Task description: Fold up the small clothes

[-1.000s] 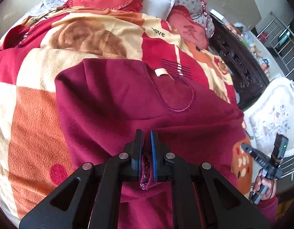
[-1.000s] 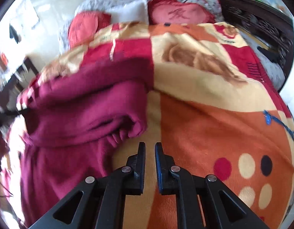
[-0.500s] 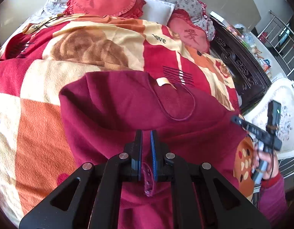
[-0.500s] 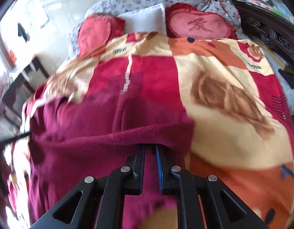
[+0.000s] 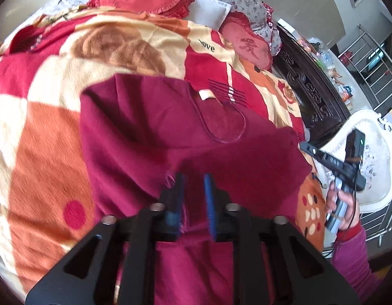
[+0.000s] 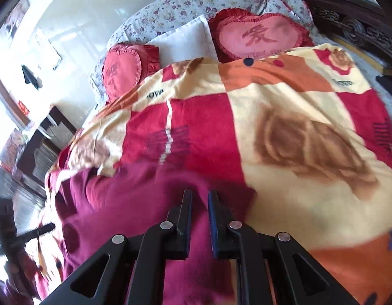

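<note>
A maroon fleece top lies spread on the patterned blanket, its neckline and a white label facing up. My left gripper hovers over its near part. Its jaws are opening, with a clear gap and fabric only below them, not pinched. In the right wrist view the same top fills the lower left. My right gripper stands shut over its edge, with nothing seen pinched. The left wrist view shows that gripper at the top's right edge, held by a hand.
The blanket covers a bed. Two red heart cushions and a white pillow lie at its head. A dark carved bed frame runs along the right side, with a white chair and a metal railing beyond it.
My left jaws have parted and let go of the fabric fold they pinched. The right gripper has moved from over the bare blanket to over the top's edge.
</note>
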`<state>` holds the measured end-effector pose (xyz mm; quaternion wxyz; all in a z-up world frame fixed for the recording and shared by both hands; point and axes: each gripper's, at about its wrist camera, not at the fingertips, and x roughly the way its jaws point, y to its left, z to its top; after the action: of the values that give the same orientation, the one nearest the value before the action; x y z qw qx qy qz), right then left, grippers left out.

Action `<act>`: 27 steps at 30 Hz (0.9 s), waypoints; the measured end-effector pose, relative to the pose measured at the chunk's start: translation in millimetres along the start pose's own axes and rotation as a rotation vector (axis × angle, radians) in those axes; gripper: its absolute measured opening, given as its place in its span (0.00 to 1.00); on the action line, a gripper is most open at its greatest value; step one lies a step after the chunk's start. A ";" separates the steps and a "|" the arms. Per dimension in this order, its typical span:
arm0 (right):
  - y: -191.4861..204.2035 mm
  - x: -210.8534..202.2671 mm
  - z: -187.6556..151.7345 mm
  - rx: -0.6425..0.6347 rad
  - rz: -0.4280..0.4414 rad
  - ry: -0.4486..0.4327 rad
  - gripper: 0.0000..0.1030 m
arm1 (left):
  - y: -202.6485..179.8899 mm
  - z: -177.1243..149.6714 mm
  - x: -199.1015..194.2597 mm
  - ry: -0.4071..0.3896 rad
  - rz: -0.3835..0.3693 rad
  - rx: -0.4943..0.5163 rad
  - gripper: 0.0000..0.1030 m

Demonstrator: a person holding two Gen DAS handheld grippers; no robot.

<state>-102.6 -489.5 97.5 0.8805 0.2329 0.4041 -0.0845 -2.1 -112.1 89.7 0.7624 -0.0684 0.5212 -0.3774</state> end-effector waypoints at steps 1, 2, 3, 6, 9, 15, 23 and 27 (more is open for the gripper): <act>-0.7 -4.2 -5.2 -0.006 0.000 0.001 0.11 | -1.5 -4.1 3.2 0.001 -0.010 -0.003 0.38; -0.6 -10.6 -13.4 -0.010 0.003 0.006 0.11 | -2.7 -6.7 5.2 0.001 -0.010 -0.008 0.41; -1.2 -15.5 -20.2 -0.011 0.008 0.010 0.12 | -4.0 -9.8 8.8 0.007 -0.009 -0.015 0.41; -2.9 -31.6 -39.7 0.002 0.029 0.001 0.20 | -9.1 -15.4 18.5 0.023 -0.009 -0.015 0.41; -6.3 -42.2 -52.5 0.026 0.052 -0.008 0.39 | -14.1 -15.8 25.2 0.007 0.001 -0.002 0.41; -10.2 -54.2 -66.1 0.037 0.045 -0.021 0.39 | -16.5 -15.1 36.9 0.025 0.036 -0.015 0.33; -14.4 -61.7 -70.8 0.053 0.061 -0.024 0.40 | -15.9 -17.0 41.7 0.062 0.025 -0.007 0.33; -15.5 -61.0 -73.9 0.072 0.065 -0.028 0.40 | -19.1 -14.8 53.9 0.060 0.037 -0.006 0.33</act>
<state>-197.7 -470.2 96.2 0.8793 0.2761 0.3810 -0.0737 -15.0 -156.2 52.4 0.7530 -0.0497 0.5461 -0.3638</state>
